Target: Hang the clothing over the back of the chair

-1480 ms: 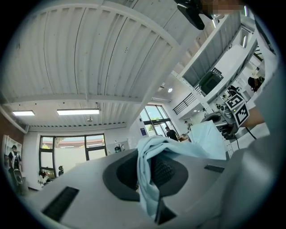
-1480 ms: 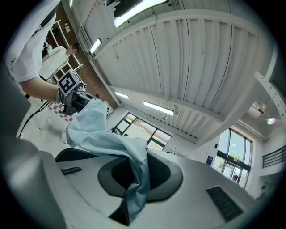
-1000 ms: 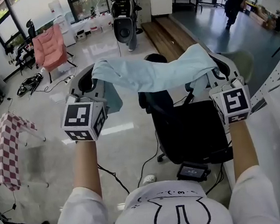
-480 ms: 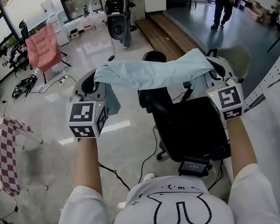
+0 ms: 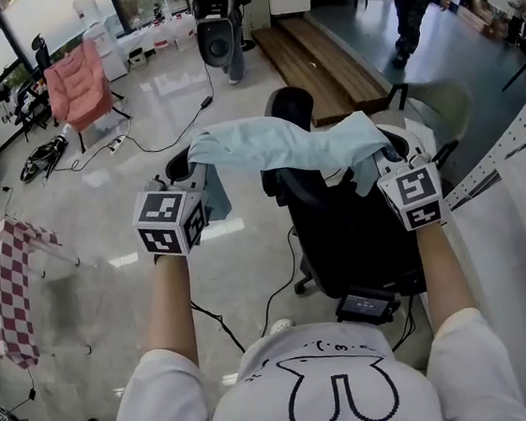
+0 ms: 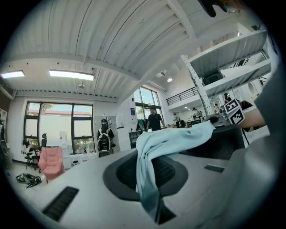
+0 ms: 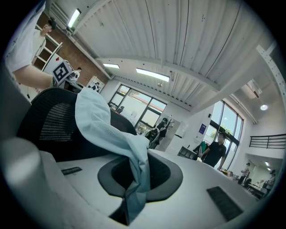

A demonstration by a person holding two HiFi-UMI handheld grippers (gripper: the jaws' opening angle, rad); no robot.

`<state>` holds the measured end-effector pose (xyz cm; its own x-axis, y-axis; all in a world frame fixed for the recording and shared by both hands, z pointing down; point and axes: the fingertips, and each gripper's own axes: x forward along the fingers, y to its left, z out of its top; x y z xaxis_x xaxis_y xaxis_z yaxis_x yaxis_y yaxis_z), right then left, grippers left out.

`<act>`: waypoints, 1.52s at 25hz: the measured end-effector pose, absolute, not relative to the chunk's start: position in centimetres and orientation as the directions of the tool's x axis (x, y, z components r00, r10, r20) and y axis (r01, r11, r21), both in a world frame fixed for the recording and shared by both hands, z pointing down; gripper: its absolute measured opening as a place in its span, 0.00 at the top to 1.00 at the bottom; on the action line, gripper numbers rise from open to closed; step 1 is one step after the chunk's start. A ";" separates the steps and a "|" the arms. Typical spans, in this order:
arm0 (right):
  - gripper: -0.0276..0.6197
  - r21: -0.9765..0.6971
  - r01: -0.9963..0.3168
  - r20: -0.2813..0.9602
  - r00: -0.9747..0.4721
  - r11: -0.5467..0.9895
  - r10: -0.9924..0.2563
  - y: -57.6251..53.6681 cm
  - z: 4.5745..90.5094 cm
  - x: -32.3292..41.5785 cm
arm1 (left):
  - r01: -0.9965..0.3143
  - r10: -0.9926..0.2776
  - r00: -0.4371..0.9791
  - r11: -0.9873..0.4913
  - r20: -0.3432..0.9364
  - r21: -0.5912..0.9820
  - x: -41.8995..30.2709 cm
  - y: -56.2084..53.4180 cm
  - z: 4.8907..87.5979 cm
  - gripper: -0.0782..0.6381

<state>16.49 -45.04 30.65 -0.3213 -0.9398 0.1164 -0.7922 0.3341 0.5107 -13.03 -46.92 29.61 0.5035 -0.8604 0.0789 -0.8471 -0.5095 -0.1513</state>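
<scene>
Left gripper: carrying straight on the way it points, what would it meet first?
Past the light blue cloth clamped in the left gripper, the way looks free over open glossy floor. The black mesh office chair stands off to its right, though depth is hard to judge.

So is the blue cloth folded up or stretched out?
Stretched out. The light blue clothing runs from the left gripper to the right gripper, each shut on one end, above the black chair.

All 3 views share the chair (image 5: 345, 228).
</scene>
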 end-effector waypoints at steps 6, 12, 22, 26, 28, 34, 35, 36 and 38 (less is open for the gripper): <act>0.89 0.480 -0.796 0.170 -0.327 0.368 -0.930 -45.2 33.2 16.3 | -0.836 -0.848 0.516 -0.529 0.118 -0.147 -12.7 -46.9 31.3 0.82; 0.89 0.457 -0.793 0.217 -0.341 0.404 -0.915 -45.3 35.6 15.8 | -0.828 -0.837 0.517 -0.542 0.181 -0.142 -12.3 -47.3 34.1 0.82; 0.89 0.381 -0.771 0.337 -0.398 0.511 -0.853 -44.8 40.8 14.3 | -0.780 -0.763 0.595 -0.624 0.253 -0.048 -9.7 -47.0 39.2 0.82; 0.88 0.324 -0.740 0.390 -0.463 0.589 -0.796 -44.3 42.7 13.0 | -0.755 -0.730 0.628 -0.656 0.269 -0.017 -8.7 -46.7 40.2 0.82; 0.88 0.287 -0.709 0.426 -0.507 0.644 -0.749 -43.9 43.6 12.1 | -0.741 -0.713 0.642 -0.671 0.281 -0.011 -8.2 -46.6 40.7 0.82; 0.87 0.207 -0.565 0.565 -0.597 0.799 -0.569 -42.8 45.8 10.1 | -0.659 -0.617 0.712 -0.752 0.337 0.014 -6.3 -46.0 42.0 0.82; 0.87 0.194 -0.544 0.586 -0.604 0.817 -0.541 -42.7 46.0 9.8 | -0.648 -0.604 0.718 -0.762 0.346 0.012 -6.2 -45.9 42.2 0.82; 0.87 0.179 -0.524 0.604 -0.609 0.833 -0.513 -42.5 46.1 9.7 | -0.637 -0.593 0.722 -0.770 0.356 0.009 -6.1 -45.9 42.2 0.82; 0.87 0.136 -0.491 0.634 -0.624 0.860 -0.456 -42.2 46.3 9.4 | -0.615 -0.571 0.731 -0.788 0.375 -0.001 -5.8 -45.8 42.3 0.81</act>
